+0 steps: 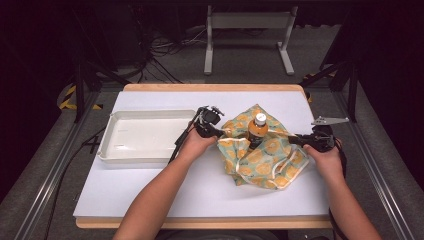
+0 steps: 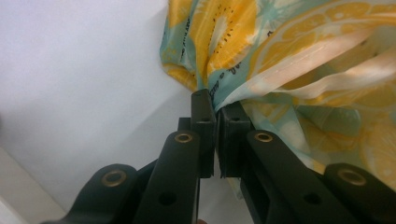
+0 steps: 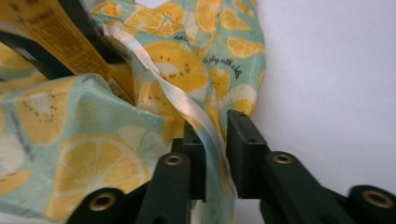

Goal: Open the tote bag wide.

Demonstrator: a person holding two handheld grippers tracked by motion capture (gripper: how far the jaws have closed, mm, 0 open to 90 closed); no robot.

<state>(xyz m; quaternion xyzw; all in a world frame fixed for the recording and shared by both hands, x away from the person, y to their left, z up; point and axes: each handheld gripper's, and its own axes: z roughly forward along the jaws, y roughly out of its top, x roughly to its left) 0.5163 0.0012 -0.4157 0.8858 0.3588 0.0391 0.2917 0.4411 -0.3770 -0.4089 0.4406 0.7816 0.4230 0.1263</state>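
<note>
bag print "play with", bottle label yellow

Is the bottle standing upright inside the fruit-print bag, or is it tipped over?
Upright: the bottle has its white cap on top, rising from the bag.

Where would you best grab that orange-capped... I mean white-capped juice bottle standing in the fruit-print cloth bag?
Probably the neck just under the white cap of the orange juice bottle, coming from above: it stands upright, and the fruit-print cloth bag wraps its lower body, leaving the top exposed.
</note>
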